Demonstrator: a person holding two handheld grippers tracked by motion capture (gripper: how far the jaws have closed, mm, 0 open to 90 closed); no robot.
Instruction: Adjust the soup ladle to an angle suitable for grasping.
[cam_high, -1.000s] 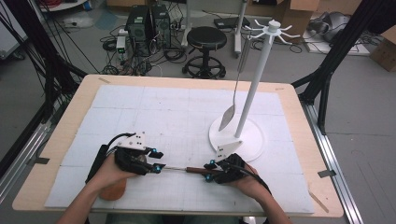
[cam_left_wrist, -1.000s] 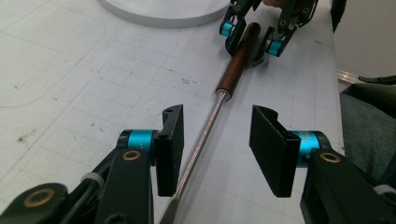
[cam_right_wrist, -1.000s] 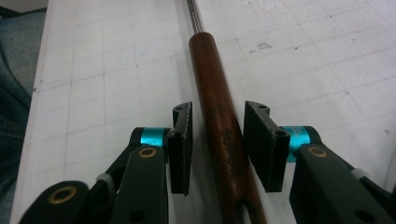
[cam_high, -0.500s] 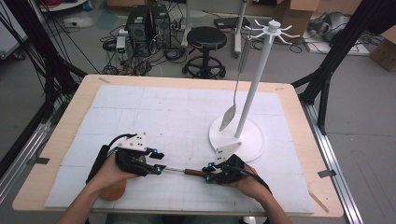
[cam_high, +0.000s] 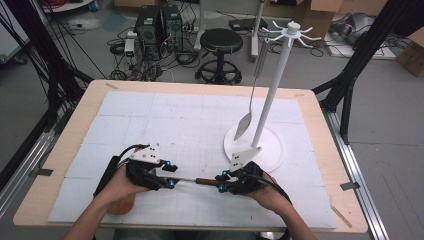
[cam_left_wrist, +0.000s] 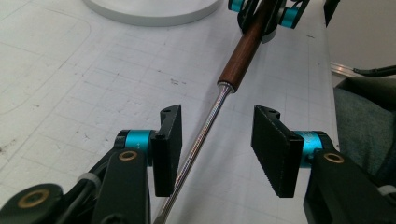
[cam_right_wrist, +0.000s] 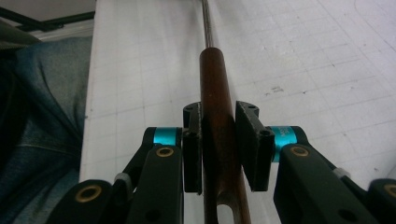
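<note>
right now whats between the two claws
A utensil with a brown wooden handle and a thin metal shaft spans the gap. The right claw clamps the handle; the shaft passes between the open left claw jaws, per both gripper views.

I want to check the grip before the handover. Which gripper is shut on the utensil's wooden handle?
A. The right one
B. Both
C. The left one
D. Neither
A: the right gripper has its jaws pressed on both sides of the wooden handle, while the left gripper stands open, with the metal shaft passing between its jaws.
</note>
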